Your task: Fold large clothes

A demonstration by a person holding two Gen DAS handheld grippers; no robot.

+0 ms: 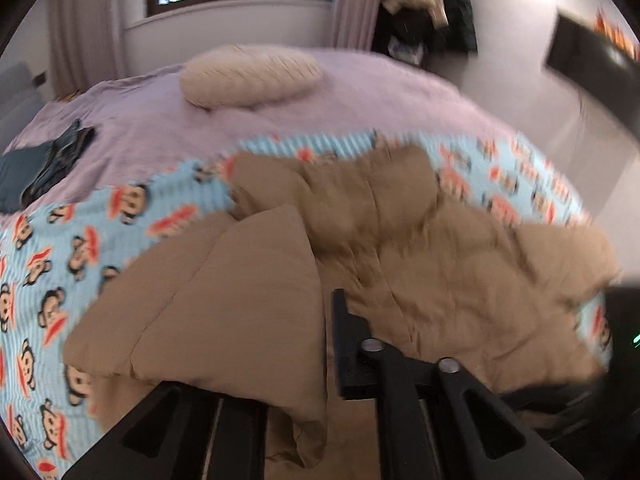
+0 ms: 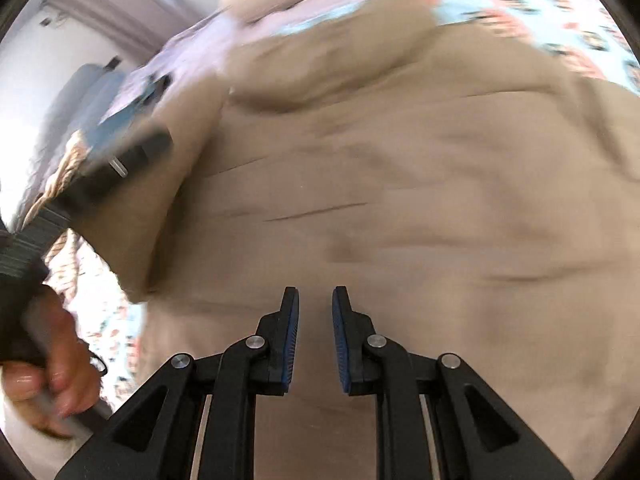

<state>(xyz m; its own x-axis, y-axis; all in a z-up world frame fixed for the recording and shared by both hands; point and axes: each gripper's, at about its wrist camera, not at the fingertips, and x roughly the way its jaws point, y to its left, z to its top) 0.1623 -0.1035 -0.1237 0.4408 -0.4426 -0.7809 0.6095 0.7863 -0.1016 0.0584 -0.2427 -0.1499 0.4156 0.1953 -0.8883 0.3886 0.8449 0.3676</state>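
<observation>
- One large tan padded coat (image 1: 400, 248) lies spread on the bed (image 1: 160, 112), on top of a light-blue monkey-print blanket (image 1: 60, 248); it is the one garment being worked on.
- One sleeve or side panel (image 1: 224, 300) is already turned in over the body of the coat on the left side of the left wrist view, so the folding looks begun but not finished. The rest of the coat is rumpled and spread wide, and the hood end lies toward the far side.
- What is left, as a judgement: the other side needs bringing in, then the length doubling over into a compact bundle.
- The left gripper (image 1: 256, 344) shows only one of its fingers (image 1: 348, 340) clearly; the tan fold covers the place of the other. Whether cloth is pinched there cannot be told from the pictures.
- The right gripper (image 2: 316, 336) hovers over the middle of the coat with its two blue-padded fingers apart by a narrow gap and nothing between them.
- A hand (image 2: 44, 364) gripping the other tool's handle shows at the left edge of the right wrist view.
- Elsewhere on the bed: one cream pillow (image 1: 248, 76) near the far side, and one small pile of dark clothes (image 1: 48, 168) well apart from the coat, at the left.
- Both views are blurred, so fine details of seams and edges are uncertain.
</observation>
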